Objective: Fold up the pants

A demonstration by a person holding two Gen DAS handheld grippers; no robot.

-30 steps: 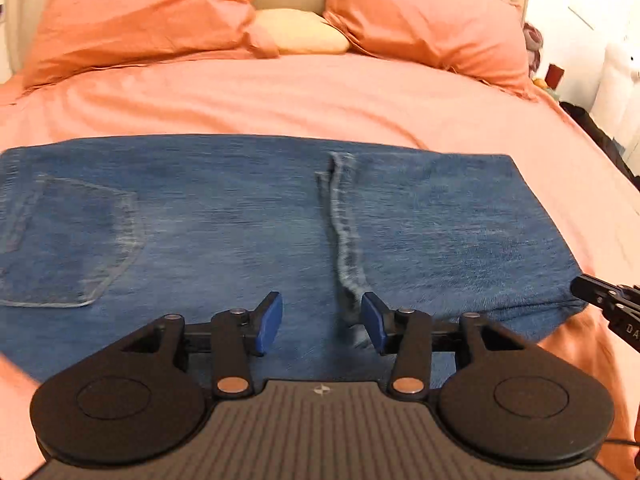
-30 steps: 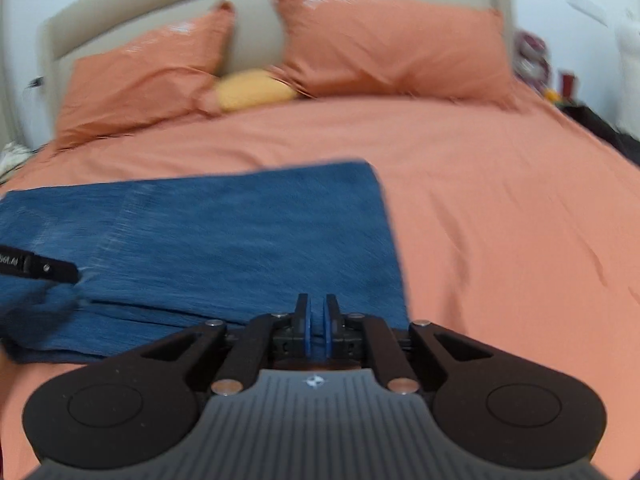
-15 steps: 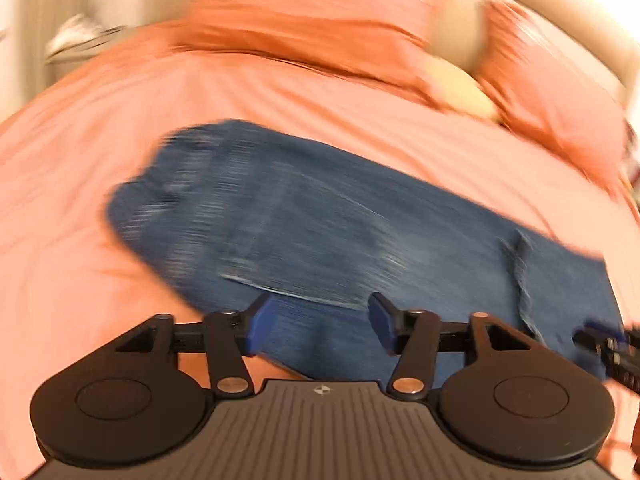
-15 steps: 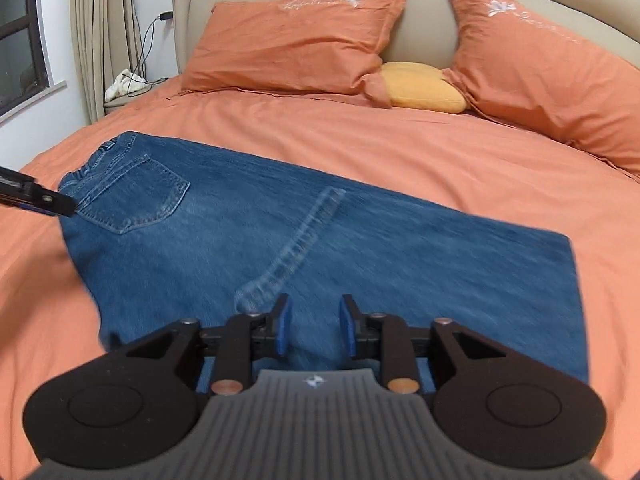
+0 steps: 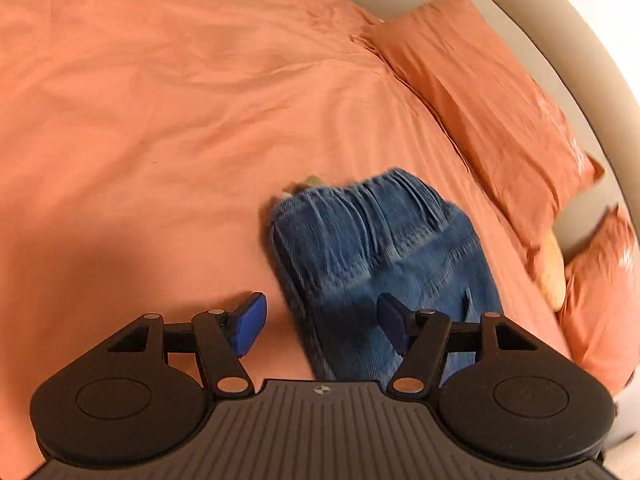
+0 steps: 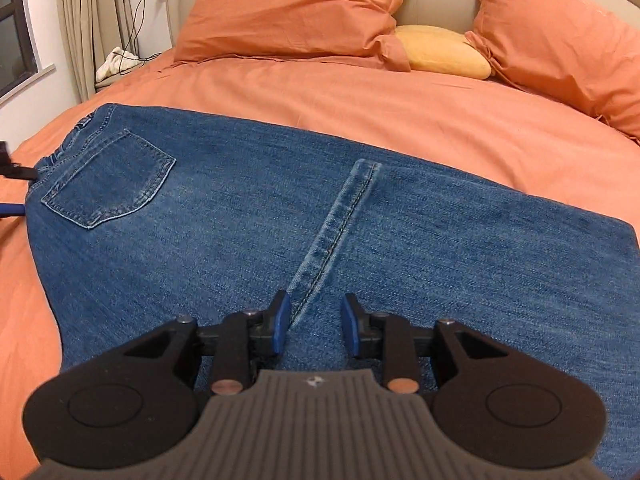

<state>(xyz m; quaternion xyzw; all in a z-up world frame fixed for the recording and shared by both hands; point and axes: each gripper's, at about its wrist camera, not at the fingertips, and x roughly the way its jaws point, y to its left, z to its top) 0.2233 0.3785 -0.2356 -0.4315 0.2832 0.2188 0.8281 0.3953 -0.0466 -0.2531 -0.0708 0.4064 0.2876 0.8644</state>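
Left gripper (image 5: 320, 324) first: its jaws are spread wide, blue pads (image 5: 250, 322) far apart, and they have just been opening further. Nothing is pinched. The near edge of the jeans (image 5: 384, 256) runs up through the gap, one pad over bare sheet and the other over denim, but neither pad presses on the cloth. From this camera the denim is smeared with blur, waistband end farthest away, a pale scrap of something peeking out at its far corner, too blurred to name.

Over to the right gripper (image 6: 314, 326): jaws parted by a modest gap, far narrower than the left's, having just come apart from a pressed-together position. They hover over the blue cloth with nothing between them. The thick stitched seam (image 6: 336, 236) of the jeans runs diagonally up from just beside the left-hand pad.

In the right wrist view the jeans (image 6: 248, 216) lie flat and folded lengthways across the orange bed sheet (image 6: 360, 108), back pocket (image 6: 108, 178) up at the left end, the folded end at the right. At that left edge, the tips of the other gripper (image 6: 12, 190) poke in beside the waistband.

The room: two orange pillows (image 6: 288, 8) lean on a beige padded headboard (image 6: 436, 4), a small yellow cushion (image 6: 444, 52) tucked between them. Off to the left hang beige curtains (image 6: 84, 20), a cable trailing down the wall, and a white bundle (image 6: 116, 62) on the bedside.
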